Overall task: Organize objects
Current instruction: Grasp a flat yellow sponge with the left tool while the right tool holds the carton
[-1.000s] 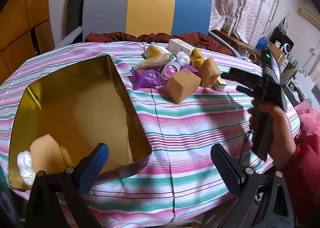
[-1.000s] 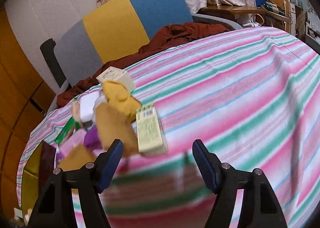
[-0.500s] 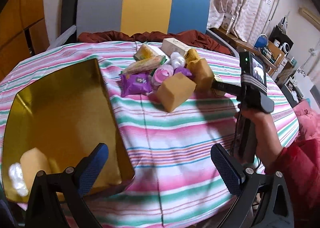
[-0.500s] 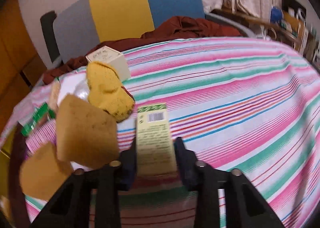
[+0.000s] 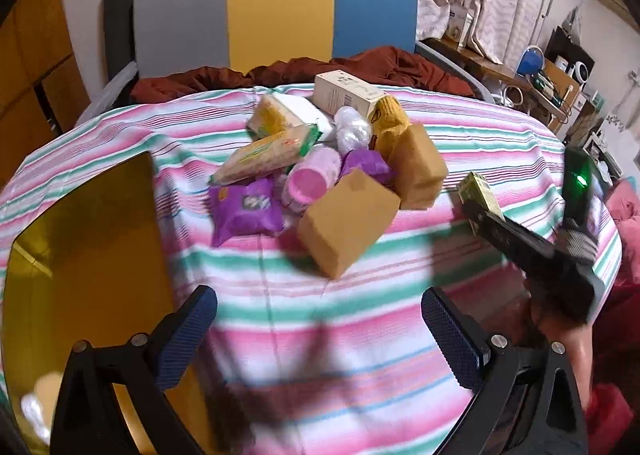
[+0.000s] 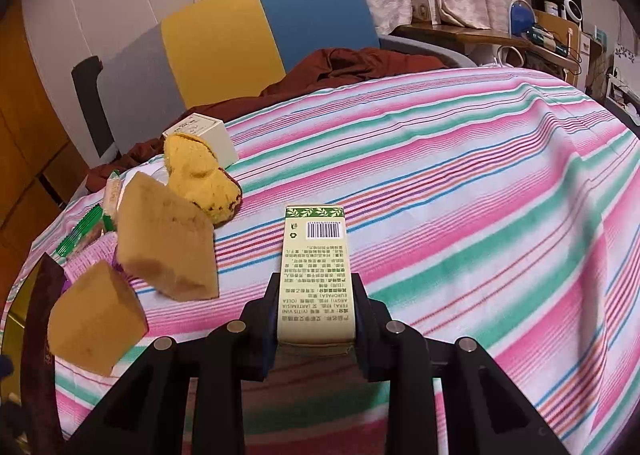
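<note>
right gripper (image 6: 316, 307) fingers clenched on the green-labelled box (image 6: 314, 275), low centre of frame, gripped at its near end only. box could pivot or slip if swung fast toward the gold tin (image 5: 80, 255) at left. left gripper (image 5: 320, 339) fingers spread, nothing between; sponge blocks (image 6: 168, 243) just beside could be knocked.

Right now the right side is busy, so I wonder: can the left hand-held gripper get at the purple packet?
Probably yes: the left hand-held gripper is open and empty, and only bare striped cloth lies before the purple packet.
</note>
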